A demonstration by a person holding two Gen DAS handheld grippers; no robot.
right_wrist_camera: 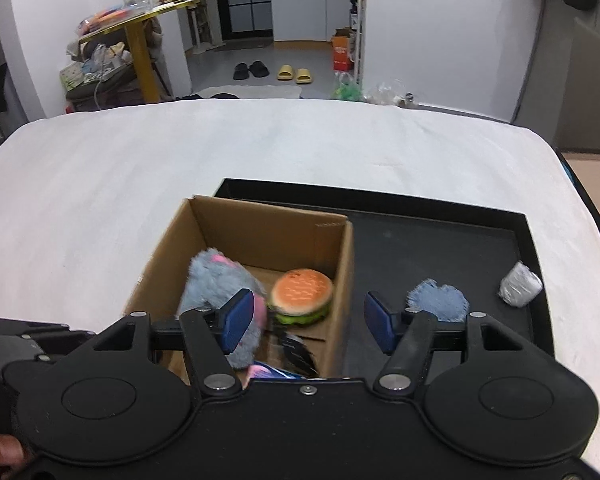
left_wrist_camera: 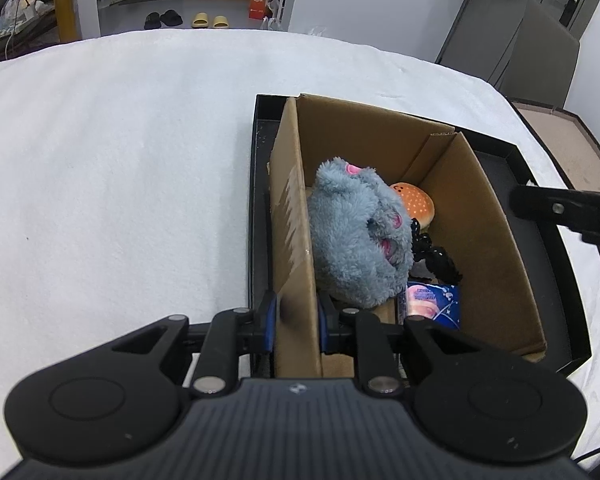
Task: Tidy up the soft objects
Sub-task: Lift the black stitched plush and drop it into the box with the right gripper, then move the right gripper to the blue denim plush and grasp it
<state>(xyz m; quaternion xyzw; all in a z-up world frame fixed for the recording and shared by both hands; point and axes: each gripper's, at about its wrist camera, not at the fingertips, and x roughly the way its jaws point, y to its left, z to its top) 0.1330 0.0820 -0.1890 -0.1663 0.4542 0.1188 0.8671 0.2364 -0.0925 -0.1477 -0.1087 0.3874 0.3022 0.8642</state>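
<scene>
A cardboard box (left_wrist_camera: 480,216) stands in a black tray (left_wrist_camera: 548,216) on a white-covered table. In it lie a grey-blue plush toy (left_wrist_camera: 356,232), a burger toy (left_wrist_camera: 418,204), a black bundle (left_wrist_camera: 436,256) and a blue packet (left_wrist_camera: 432,304). My left gripper (left_wrist_camera: 297,320) is shut on the box's left wall. My right gripper (right_wrist_camera: 312,320) is open above the box (right_wrist_camera: 260,236), with the plush (right_wrist_camera: 220,280) and burger (right_wrist_camera: 302,296) below. A small blue plush piece (right_wrist_camera: 440,300) and a silver object (right_wrist_camera: 520,284) lie in the tray (right_wrist_camera: 420,248).
The white table (left_wrist_camera: 120,180) stretches left and beyond the tray. My right gripper's arm (left_wrist_camera: 568,210) shows at the right of the left wrist view. Slippers (right_wrist_camera: 272,72), an orange box (right_wrist_camera: 342,54) and a yellow side table (right_wrist_camera: 140,40) stand on the floor beyond.
</scene>
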